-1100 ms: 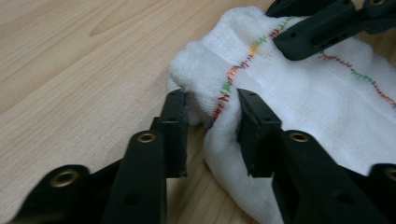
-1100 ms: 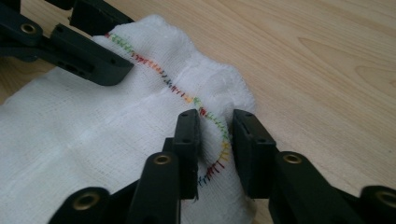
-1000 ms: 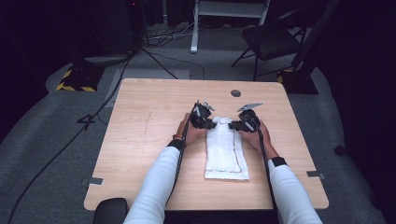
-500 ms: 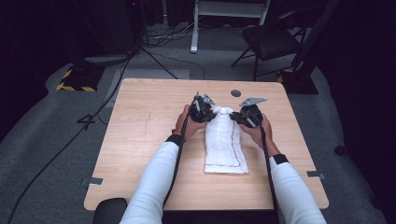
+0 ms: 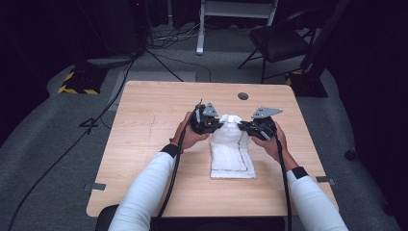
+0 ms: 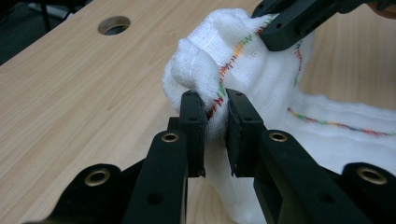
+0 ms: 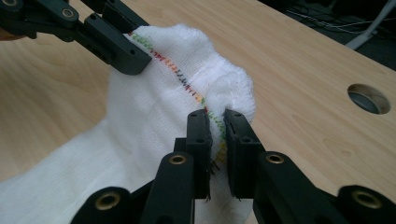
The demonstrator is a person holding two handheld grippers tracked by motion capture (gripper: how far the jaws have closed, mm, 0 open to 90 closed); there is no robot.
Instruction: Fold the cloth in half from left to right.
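Observation:
A white cloth [image 5: 233,151] with a many-coloured stitched hem lies lengthways on the wooden table [image 5: 154,120]; its far end is lifted off the surface. My left gripper [image 5: 217,126] is shut on the cloth's far left corner, and the left gripper view shows the hem [image 6: 219,95] pinched between the pads of the left gripper [image 6: 215,114]. My right gripper [image 5: 241,126] is shut on the far right corner; in the right gripper view the right gripper [image 7: 217,126] pinches the cloth [image 7: 154,116] at its hem. The near end still rests flat on the table.
A round cable hole [image 5: 243,96] sits in the table just beyond the cloth. Bare tabletop lies left and right of the cloth. A chair [image 5: 281,41] and a white stand [image 5: 235,14] are on the floor behind the table.
Both grippers have risen and moved slightly toward the far edge, lifting the cloth's far end off the table into a raised fold. The near end has stayed put.

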